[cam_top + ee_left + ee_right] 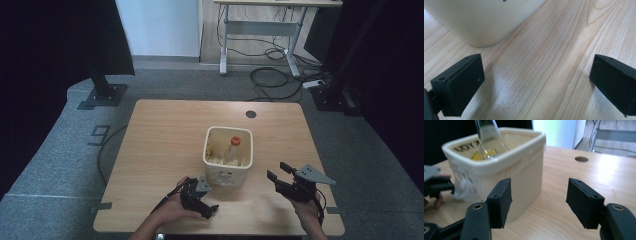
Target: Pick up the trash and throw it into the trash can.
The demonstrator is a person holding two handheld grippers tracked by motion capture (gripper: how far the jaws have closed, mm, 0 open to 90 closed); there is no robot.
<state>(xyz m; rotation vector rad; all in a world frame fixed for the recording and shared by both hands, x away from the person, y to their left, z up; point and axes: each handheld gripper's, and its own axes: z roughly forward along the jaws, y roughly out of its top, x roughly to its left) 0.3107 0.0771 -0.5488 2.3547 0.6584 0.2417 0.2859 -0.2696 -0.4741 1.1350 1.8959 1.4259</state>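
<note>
While both claws gape wide and empty, the cream bin [228, 165] sits between left claw [212, 210] and right claw [279, 171].

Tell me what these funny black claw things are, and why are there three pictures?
A person sits at a wooden table and holds a pinching tool, called a gripper, in each hand. One picture comes from a camera up high. There you see the left gripper and the right gripper. The other two pictures come from little cameras riding on each gripper, looking along its black jaws. On the table stands a cream tub with a bottle inside that has an orange cap. Both grippers are open and hold nothing, one on each side of the tub.
</note>
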